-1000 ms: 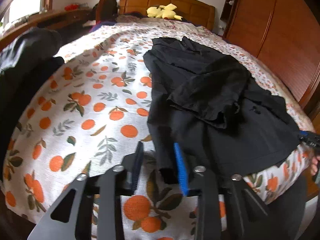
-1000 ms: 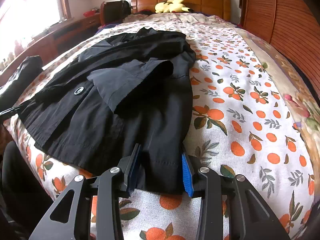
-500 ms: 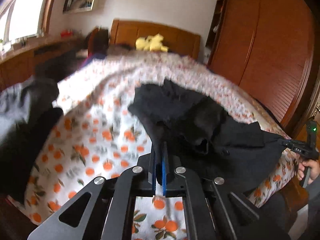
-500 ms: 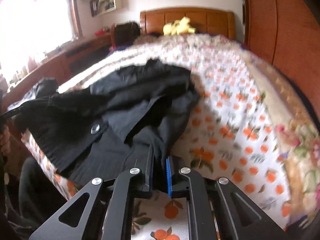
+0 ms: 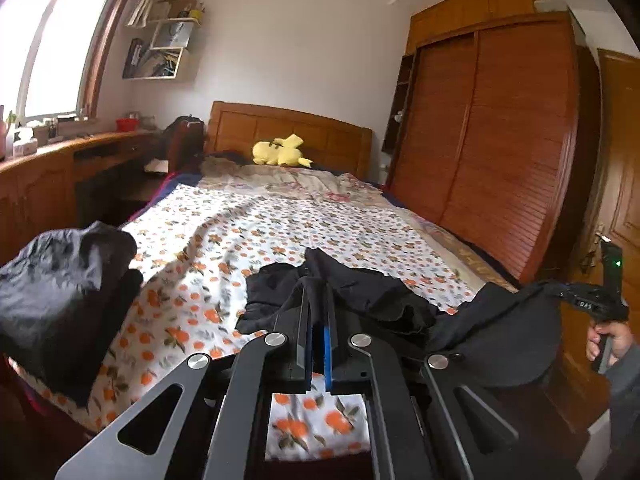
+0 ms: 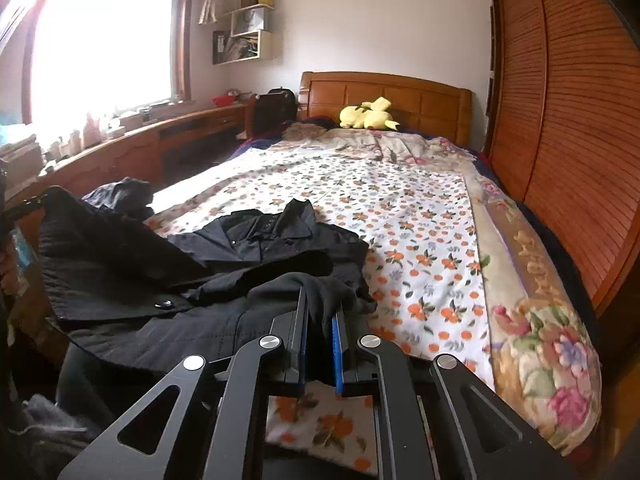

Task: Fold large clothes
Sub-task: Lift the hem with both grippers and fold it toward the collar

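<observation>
Left gripper (image 5: 318, 316): black two-finger tool with blue pads, fingers nearly together, a fold of the black button-front coat (image 5: 360, 292) pinched between them. Right gripper (image 6: 320, 322): same build, fingers close-set, clamped on another fold of that coat's hem.

Black button-front coat (image 6: 240, 256): hem end raised off the bedding at the foot of the bed, stretched between the two grippers; collar end lies farther up on the sheet. One lower corner sags over the foot edge (a dark button shows on the front panel).

Open room: the orange-print white bedsheet (image 6: 408, 216) lies bare beyond the collar up to the pillows, and bare to the right of the coat as far as the floral quilt border (image 6: 540, 320).

Pose: both grippers held low at the foot of the bed, pointing toward the wooden headboard (image 6: 384, 96). In the left wrist view the right hand (image 5: 608, 340) grips its handle at the far right, beside the wardrobe.

Surroundings: crumpled dark garment pile (image 5: 60, 292) on the bed's left edge; yellow plush toy (image 5: 280, 152) by the headboard; slatted brown wooden wardrobe (image 5: 500, 152) along the right; bright window (image 6: 104, 48) and wall shelf (image 6: 244, 32) on the left.
</observation>
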Available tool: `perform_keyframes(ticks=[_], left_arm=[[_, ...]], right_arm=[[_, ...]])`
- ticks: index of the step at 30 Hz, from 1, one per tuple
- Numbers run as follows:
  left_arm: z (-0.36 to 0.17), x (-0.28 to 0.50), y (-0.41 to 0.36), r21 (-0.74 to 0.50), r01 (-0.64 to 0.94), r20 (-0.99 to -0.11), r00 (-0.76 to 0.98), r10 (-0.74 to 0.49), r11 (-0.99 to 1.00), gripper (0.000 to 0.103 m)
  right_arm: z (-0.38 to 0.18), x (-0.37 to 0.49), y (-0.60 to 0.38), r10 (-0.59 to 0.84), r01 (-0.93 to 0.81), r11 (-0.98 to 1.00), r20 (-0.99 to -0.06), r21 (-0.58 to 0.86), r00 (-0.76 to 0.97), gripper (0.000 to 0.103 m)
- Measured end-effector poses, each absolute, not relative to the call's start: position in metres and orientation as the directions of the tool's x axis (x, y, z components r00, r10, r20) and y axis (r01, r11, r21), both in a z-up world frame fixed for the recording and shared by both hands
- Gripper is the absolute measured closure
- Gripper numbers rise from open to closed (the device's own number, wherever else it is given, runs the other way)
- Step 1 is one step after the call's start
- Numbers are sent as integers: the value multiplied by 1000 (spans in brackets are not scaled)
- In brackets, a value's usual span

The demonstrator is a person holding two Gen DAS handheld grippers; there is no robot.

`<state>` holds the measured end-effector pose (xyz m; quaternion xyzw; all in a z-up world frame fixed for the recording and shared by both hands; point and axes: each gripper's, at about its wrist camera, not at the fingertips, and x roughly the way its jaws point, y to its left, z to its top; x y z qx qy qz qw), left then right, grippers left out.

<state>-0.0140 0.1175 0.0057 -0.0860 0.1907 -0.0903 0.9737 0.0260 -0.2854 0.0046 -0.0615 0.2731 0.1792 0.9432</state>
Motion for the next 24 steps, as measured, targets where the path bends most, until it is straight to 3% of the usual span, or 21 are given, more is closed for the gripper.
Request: perform_keyframes(ticks=[9,24], left_arm=[[-13,-10,114,-167,116,-399,900,-175,979,99],[-22,156,120,-102,44,-408,910,-82,994,99]], right_arm=[[-16,16,-284,310,-384,923,-561,-16,768,95],[-50,182,-277,310,-372,928,-553,1,773,94]])
